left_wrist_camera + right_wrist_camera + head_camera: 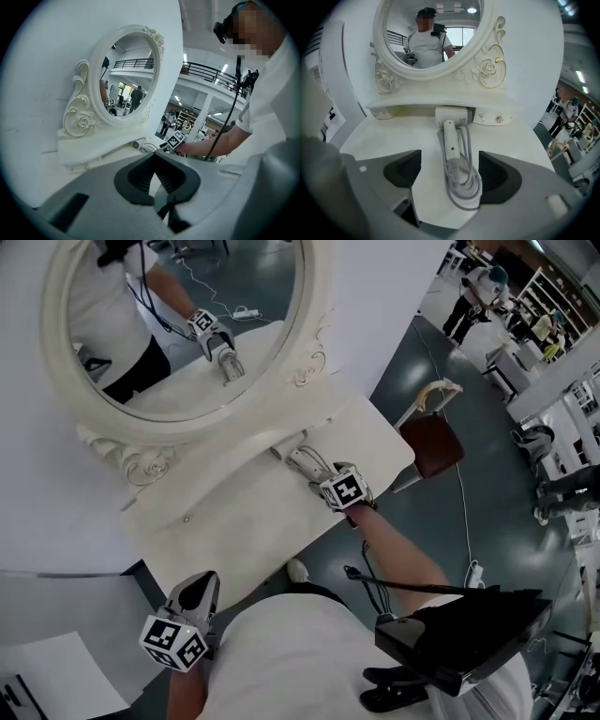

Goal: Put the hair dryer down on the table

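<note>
The white hair dryer (451, 140) lies flat on the cream dressing table (384, 136), its head against the mirror's base and its grey cord (465, 185) looped beside the handle. My right gripper (451, 173) hangs over the handle's end, open, with both pads clear of dryer and cord. From the head view this right gripper (300, 461) is just above the dryer (278, 453). Low at the left, off the table's front edge and close to the person's body, my left gripper (199, 594) is shut and empty. The left gripper view shows its tips (153, 154) together, the dryer (142, 145) beyond them.
An ornate oval mirror (178, 324) stands at the back of the table (234, 521) against a white wall. A brown-seated chair (431, 442) stands off the table's right end, with a power strip (473, 573) and cable on the floor. People stand far off (473, 296).
</note>
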`<state>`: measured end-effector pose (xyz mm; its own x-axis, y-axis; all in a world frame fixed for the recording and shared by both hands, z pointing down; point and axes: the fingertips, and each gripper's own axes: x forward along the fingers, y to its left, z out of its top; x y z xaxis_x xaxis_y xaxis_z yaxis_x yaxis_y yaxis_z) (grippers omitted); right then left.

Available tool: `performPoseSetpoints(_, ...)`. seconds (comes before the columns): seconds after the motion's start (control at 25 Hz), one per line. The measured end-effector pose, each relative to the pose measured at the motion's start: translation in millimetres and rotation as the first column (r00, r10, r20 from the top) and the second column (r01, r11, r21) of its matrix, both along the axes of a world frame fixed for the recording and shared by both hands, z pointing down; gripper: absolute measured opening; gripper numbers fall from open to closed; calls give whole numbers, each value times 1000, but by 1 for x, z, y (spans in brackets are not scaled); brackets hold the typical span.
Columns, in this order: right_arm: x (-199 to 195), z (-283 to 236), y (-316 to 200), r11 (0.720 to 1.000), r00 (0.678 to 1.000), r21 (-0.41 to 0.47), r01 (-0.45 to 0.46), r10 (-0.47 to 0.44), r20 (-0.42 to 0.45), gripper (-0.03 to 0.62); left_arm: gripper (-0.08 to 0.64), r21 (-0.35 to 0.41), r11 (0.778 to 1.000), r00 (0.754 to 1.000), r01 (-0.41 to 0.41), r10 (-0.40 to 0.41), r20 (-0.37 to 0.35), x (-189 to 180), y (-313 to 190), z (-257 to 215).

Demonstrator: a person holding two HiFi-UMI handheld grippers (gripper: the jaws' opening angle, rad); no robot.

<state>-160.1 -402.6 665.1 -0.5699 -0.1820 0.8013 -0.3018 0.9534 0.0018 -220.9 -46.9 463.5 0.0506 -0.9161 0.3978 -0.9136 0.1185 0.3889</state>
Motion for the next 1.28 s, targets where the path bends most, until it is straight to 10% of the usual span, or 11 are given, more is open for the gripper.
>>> performPoseSetpoints(0.24, 30, -19, 44, 999, 998, 19, -40, 39, 46, 316, 2, 8, 999, 999, -43, 43, 4, 8, 31, -2)
performPoseSetpoints(0.52, 60, -38, 119, 996, 993, -27, -80, 82, 90, -3, 2, 23, 995, 995, -97, 97, 2, 21, 60, -3)
performPoseSetpoints(1.28, 58, -92, 405, 959, 953, -152, 241, -204, 225, 0, 2, -13, 973, 973, -230, 230, 29, 64, 146, 23)
